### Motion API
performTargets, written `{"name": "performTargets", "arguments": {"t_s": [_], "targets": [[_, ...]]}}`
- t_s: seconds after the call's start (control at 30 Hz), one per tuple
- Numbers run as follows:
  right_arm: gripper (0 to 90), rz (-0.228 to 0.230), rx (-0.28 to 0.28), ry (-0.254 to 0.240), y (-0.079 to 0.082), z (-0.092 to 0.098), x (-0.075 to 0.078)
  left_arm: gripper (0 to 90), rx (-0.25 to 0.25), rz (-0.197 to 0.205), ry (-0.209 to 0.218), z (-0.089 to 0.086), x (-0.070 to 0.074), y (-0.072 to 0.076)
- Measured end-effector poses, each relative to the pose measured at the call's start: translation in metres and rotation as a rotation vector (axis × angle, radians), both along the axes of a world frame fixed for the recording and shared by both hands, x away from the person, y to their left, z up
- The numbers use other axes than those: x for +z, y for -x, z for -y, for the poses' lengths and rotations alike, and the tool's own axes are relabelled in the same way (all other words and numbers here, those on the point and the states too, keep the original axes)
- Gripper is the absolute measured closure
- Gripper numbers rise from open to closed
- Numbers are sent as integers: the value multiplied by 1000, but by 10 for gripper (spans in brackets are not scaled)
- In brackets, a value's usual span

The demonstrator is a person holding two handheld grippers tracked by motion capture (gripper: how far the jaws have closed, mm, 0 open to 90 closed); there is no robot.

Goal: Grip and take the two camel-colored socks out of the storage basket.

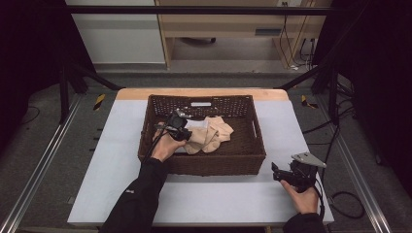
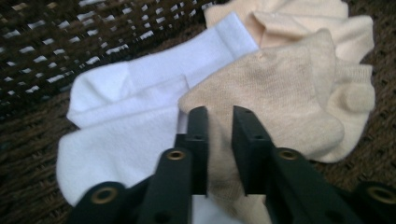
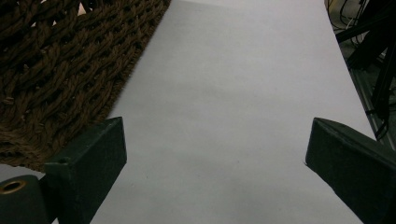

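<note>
Grey worktop point(image 1: 121, 160), wicker basket point(image 1: 160, 165) of socks.
Left tongs point(image 2: 219, 116) pinch the beige sock point(image 2: 275, 88) (beside a white one point(image 2: 126, 116)); right tongs point(image 3: 215, 158) gape, released.

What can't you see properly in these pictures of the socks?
- White sock: left gripper view, its near end lies behind the left hand-held gripper.
- Beige sock: its near edge too.
- Sock count: high view, the pile is too small.
- Basket: right gripper view, cut off by the frame edge.

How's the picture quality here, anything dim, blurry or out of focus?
High view: dim, dark at both sides, basket interior shadowed. Left gripper view: bright, socks fairly sharp, jaw bases soft, basket weave at the top left blurred. Right gripper view: even light on the table, near jaws slightly soft.
</note>
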State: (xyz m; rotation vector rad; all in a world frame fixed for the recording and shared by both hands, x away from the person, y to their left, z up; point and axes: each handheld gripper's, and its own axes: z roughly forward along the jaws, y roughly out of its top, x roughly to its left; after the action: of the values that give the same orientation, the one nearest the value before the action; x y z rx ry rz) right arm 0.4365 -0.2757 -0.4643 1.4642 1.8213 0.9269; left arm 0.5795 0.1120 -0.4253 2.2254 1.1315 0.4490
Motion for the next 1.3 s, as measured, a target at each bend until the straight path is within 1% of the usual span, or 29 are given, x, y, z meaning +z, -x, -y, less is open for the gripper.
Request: {"name": "performTargets", "arguments": {"t_s": [0.03,0.07,0.13,0.17,0.2,0.27,0.3,0.5,0.53,0.57,0.6,0.63,0.67,0.7,0.73,0.77,0.8,0.87,0.93,0.97,1.0,1.03,1.07,1.2,1.27,1.3], "targets": [[55,1,1,1,0,0,0,798,-3,-1,5,0,0,0],[55,0,0,2,0,0,0,829,-3,-2,4,0,1,1],[55,3,-2,1,0,1,0,856,-2,2,11,0,2,1],[55,1,-5,-2,0,1,1,860,-1,28,30,-1,5,3],[55,1,-5,-3,1,1,1,861,-1,28,30,-1,5,3],[55,4,-4,-3,1,1,1,862,-5,50,47,-3,8,5],[55,8,-4,-2,1,1,1,863,-5,79,65,-3,10,6],[55,8,-7,-5,1,2,2,865,-20,170,137,-7,19,12],[55,11,-7,-3,1,2,2,865,-21,191,157,-7,20,13],[54,12,-9,-6,1,3,2,865,-25,225,170,-8,24,14],[54,12,-9,-6,1,3,2,865,-25,225,170,-8,24,14],[54,12,-10,-7,1,3,2,865,-27,269,201,-9,28,16],[54,12,-10,-7,1,3,2,865,-27,269,201,-9,28,16],[54,12,-9,-7,1,3,2,865,-26,308,226,-11,33,18],[54,12,-9,-7,1,3,2,866,-26,308,226,-11,33,18],[54,13,-9,-7,1,3,2,866,-24,330,244,-12,36,19],[54,13,-9,-7,1,3,2,866,-24,344,252,-13,38,20],[54,12,-10,-6,1,3,2,865,-20,379,294,-15,45,23],[54,11,-10,-6,1,3,2,866,-18,402,323,-17,51,25],[54,12,-10,-6,1,3,2,866,-18,425,347,-18,58,28],[54,12,-10,-6,1,3,2,866,-18,425,347,-18,58,28],[54,12,-10,-8,1,3,2,866,-23,447,348,-18,65,31],[54,12,-10,-8,1,3,2,866,-23,447,348,-18,65,31],[54,12,-13,-12,1,3,2,866,-33,492,369,-16,80,41],[53,12,-10,-11,1,3,2,866,-45,498,375,-15,85,45],[53,11,-10,-11,1,3,2,865,-50,508,374,-13,88,48]]}}
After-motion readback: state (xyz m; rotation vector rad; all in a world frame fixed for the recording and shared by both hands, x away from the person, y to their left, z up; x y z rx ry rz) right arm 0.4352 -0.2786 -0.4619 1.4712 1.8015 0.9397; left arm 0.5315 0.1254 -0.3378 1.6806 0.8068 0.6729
